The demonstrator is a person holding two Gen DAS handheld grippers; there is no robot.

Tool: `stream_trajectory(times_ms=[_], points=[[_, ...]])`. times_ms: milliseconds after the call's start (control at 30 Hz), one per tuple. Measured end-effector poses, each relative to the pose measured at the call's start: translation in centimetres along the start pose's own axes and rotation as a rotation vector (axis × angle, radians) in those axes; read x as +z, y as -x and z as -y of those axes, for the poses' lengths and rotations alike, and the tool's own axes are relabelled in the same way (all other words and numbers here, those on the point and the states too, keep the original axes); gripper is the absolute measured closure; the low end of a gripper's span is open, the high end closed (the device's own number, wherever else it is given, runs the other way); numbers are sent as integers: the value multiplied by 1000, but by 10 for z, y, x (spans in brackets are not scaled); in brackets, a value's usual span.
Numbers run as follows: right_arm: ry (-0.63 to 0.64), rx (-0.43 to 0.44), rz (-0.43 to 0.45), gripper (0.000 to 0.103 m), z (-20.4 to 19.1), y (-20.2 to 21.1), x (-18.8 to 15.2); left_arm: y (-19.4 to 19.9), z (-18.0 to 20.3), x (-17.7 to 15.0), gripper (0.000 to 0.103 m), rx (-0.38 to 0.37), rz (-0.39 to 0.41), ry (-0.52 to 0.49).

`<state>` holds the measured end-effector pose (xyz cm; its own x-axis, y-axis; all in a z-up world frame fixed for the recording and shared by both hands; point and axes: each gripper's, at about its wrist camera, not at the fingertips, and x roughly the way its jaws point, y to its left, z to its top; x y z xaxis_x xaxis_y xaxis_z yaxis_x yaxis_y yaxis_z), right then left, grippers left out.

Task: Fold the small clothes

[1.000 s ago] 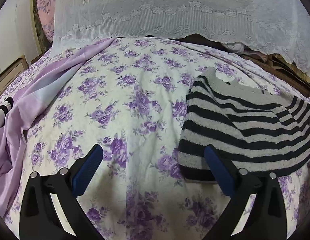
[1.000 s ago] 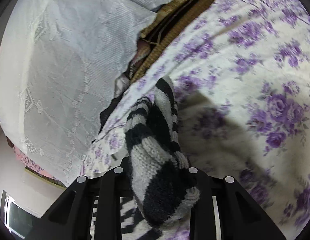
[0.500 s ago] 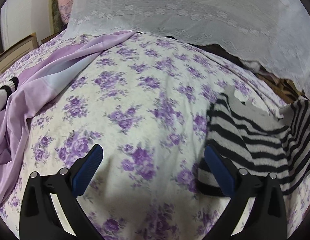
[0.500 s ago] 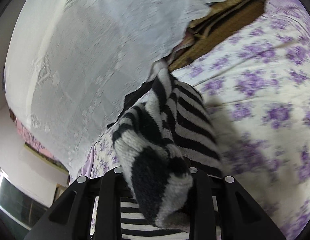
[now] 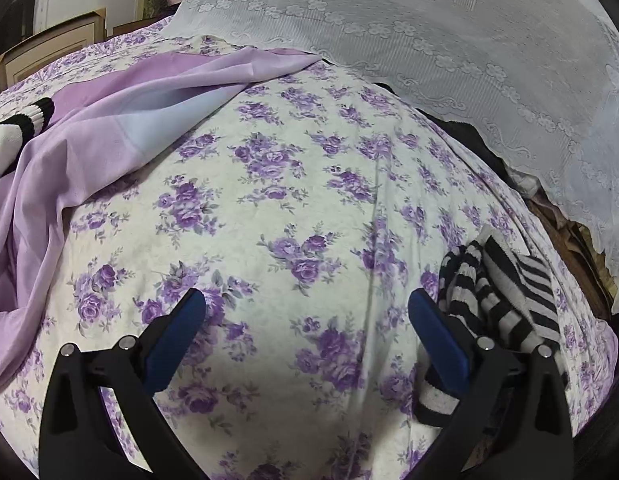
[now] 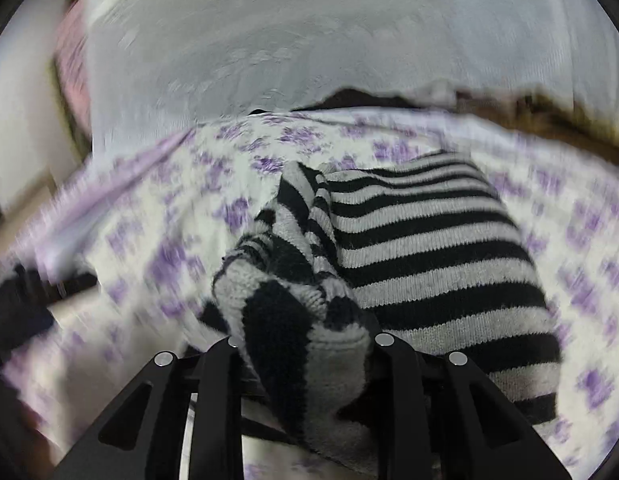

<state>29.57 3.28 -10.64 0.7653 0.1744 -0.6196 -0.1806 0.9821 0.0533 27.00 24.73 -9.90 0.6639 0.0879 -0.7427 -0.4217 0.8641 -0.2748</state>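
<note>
We see the striped sweater [image 6: 429, 256] lying on the floral bedsheet [image 5: 269, 208], near its edge below the white lace cloth [image 5: 449, 40]. Our right gripper [image 6: 305, 344] has its fingers narrow and clamped on a bunched fold of the sweater, lifted above the flat part. Our left gripper [image 5: 305, 328] hangs over bare bedsheet just beside the sweater, its blue fingers [image 5: 177, 332] wide with nothing between them. A lilac cloth [image 5: 89, 132] lies on the bedsheet, well apart from the sweater.
</note>
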Motion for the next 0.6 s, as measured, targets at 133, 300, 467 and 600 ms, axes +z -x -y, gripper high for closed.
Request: stream_trajectory(times_ms=[133,300,467,600], points=[[36,-17,-14,71,-4,0,1,-1,9,-2,4,12,4,-42],[143,27,-35,38,-23,2,-1,-1,13,-4,4,23,5,-67],[217,79,-4,32,-30,26,-12,-2,9,-3,4,16,-4,-52],[173,184,42,33,-10,57,-15,1,12,-3,4,16,8,-66]])
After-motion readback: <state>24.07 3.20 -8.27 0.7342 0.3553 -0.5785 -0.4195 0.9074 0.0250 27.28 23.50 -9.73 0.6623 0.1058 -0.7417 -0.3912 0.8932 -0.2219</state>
